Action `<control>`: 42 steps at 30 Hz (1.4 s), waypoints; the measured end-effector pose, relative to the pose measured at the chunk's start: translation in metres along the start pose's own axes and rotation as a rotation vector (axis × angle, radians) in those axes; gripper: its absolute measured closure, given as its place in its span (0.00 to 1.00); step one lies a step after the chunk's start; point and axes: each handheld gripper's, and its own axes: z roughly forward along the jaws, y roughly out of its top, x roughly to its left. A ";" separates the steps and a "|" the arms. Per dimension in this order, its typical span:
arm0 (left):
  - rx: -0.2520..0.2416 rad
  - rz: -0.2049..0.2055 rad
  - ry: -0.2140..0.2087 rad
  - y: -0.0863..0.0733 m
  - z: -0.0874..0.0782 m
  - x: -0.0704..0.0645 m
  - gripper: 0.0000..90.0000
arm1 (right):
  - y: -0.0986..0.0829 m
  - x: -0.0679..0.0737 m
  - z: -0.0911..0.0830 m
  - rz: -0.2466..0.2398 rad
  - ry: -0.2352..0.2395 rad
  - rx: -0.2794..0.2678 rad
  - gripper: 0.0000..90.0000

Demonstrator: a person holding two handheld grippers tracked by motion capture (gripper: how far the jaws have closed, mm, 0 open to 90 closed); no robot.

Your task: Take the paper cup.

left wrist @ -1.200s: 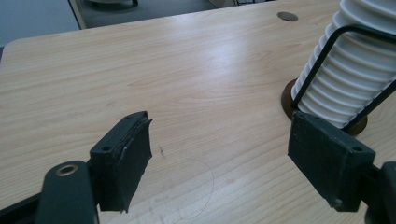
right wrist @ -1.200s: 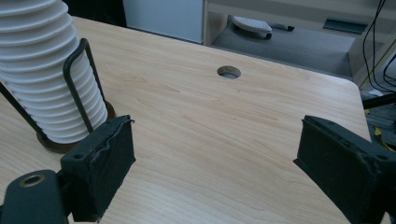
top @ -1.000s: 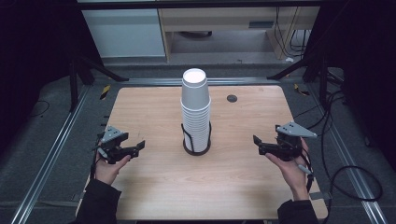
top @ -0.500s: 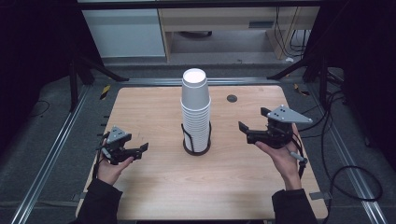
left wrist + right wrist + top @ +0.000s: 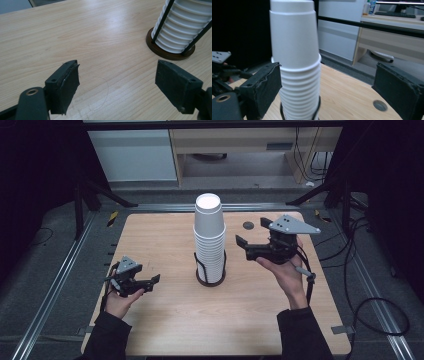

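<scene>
White ribbed cup stack at frame centre, in a black wire holder with a dark brown base. Light wood-grain table; black grippers, left lower left, right with a grey plate.

High view is looking forward and down from above the person's side, taking in the whole table. Left gripper view is sitting low and close over the tabletop, facing the holder base under the cup stack. Right gripper view is facing the stack's upper cups near, roughly level, room behind. All three are sharing that stack.
</scene>
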 end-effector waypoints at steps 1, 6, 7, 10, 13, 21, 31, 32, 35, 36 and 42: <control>0.001 -0.002 -0.002 0.000 0.000 0.000 0.21 | 0.005 0.004 0.005 -0.002 0.011 -0.007 0.08; 0.002 -0.003 -0.001 0.000 0.000 0.000 0.21 | 0.014 0.012 0.017 0.002 0.034 -0.018 0.07; 0.003 -0.005 -0.003 0.000 0.001 0.000 0.21 | 0.016 0.015 0.022 -0.001 0.040 -0.018 0.08; 0.002 -0.005 -0.002 0.000 0.001 0.000 0.21 | 0.020 0.019 0.028 0.003 0.054 -0.023 0.07; 0.003 -0.005 -0.004 0.000 0.001 0.000 0.21 | 0.023 0.021 0.037 0.014 0.067 -0.026 0.07; 0.006 -0.007 -0.008 -0.001 0.001 0.001 0.21 | 0.026 0.027 0.062 0.017 0.098 -0.011 0.06; 0.007 -0.011 -0.014 -0.001 0.001 0.001 0.21 | 0.025 0.033 0.091 0.013 0.100 0.008 0.06; 0.008 -0.009 -0.013 -0.001 0.001 0.001 0.21 | 0.025 0.034 0.092 0.012 0.100 0.009 0.06; 0.008 -0.007 -0.014 -0.001 0.001 0.000 0.21 | 0.023 0.035 0.100 0.011 0.093 0.013 0.06; 0.009 -0.007 -0.014 -0.001 0.001 0.000 0.21 | 0.022 0.035 0.101 0.012 0.094 0.018 0.06; 0.010 -0.008 -0.012 -0.001 0.002 0.000 0.21 | 0.016 0.035 0.112 0.020 0.083 0.032 0.06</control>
